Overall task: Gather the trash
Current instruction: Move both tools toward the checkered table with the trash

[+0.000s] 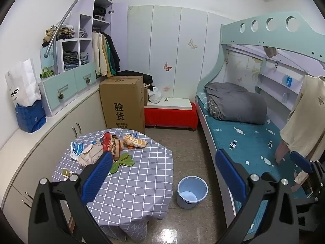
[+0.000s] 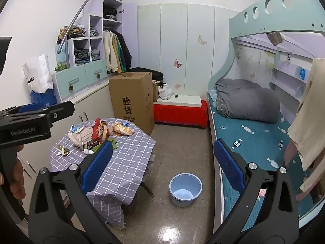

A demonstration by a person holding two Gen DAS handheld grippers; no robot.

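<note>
While both grippers hang in the air above the floor, nothing sits between their blue pads: the left gripper [image 1: 164,172] has its jaws spread wide and released, and the right gripper [image 2: 163,166] is spread the same way. The trash lies in a loose heap on the bench [image 1: 130,185], which wears a grey checked cloth. In that heap are a crumpled paper bag [image 1: 90,154], a red snack wrapper [image 1: 108,142], an orange-printed bread bag [image 1: 135,141] and a blue-and-white packet [image 1: 76,148]; a small torn wrapper [image 2: 63,150] lies apart near the bench's left edge, and a green leaf-shaped mat [image 1: 122,161] lies just beside the heap. On the floor to the right of the bench stands a light blue bucket [image 1: 192,191], upright, between the bench and the bed [image 1: 247,140]. A tall cardboard box [image 1: 122,103] stands behind the bench.
</note>
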